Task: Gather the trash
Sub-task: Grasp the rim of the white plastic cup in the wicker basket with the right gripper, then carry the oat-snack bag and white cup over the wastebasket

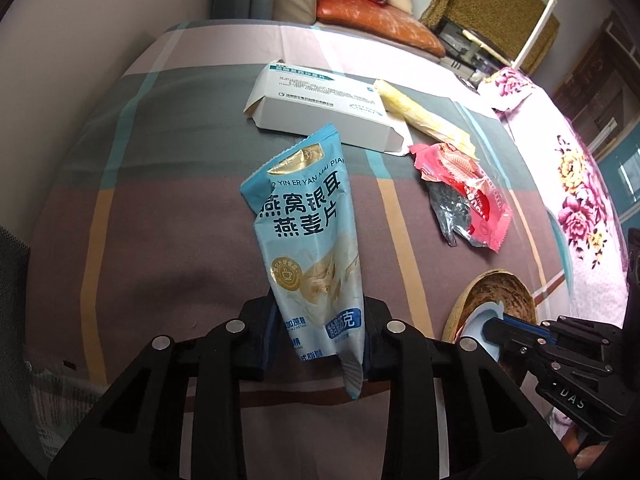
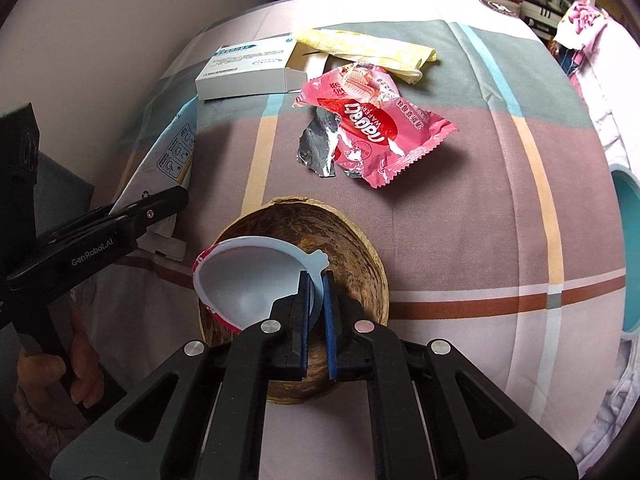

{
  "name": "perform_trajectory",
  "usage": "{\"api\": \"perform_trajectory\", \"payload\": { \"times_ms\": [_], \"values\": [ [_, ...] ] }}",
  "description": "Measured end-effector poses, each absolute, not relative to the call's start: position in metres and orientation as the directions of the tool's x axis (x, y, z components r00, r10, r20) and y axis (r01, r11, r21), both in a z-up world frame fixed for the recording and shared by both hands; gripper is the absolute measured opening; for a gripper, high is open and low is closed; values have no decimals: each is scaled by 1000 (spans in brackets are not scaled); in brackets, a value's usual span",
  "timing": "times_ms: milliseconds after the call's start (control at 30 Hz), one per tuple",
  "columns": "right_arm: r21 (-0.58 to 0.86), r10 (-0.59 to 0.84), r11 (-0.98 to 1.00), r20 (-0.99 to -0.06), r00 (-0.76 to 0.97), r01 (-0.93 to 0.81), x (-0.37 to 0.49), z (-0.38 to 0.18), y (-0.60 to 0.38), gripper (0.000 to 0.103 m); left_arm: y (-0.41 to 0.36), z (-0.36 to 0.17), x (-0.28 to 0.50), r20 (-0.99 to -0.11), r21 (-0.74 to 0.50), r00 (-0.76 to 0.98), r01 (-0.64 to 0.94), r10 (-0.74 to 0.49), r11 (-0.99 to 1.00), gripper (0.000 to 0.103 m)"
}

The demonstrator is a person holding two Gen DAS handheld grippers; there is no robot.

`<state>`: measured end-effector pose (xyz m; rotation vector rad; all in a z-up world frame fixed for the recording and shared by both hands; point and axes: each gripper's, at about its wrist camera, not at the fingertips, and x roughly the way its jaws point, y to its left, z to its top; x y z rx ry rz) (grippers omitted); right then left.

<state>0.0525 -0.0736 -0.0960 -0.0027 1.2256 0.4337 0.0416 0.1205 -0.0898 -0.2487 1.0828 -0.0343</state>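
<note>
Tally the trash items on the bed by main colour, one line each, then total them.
Blue: 1, oatmeal packet, in the left gripper
Pink: 1, wafer wrapper
White: 2, medicine box; plastic cup, in the right gripper
Yellow: 1, plastic bag
Brown: 1, coconut shell
Total: 6

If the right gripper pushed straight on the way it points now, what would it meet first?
Probably the coconut shell. The right gripper is shut on the rim of the white plastic cup lying in that shell, whose brown inner wall sits just past the fingertips. Depth is uncertain.

oat sachet (image 1: 308, 236) lt blue (gold band) | wafer wrapper (image 2: 372, 128) pink/red | bedsheet (image 2: 460, 216) plaid grey/mauve
</note>
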Motion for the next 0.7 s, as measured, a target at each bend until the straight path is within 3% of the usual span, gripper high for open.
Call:
{"api": "perform_trajectory", "payload": {
  "times_ms": [300,700],
  "values": [
    [233,345,917,-869,354,-323,55,-62,-88,5,123,-67,32,-839,-208,531,-110,-119,972,27],
    [292,387,916,-828,405,-276,60,-35,-122,5,87,-33,34,-801,-241,567,-11,-193,970,27]
  ]
}}
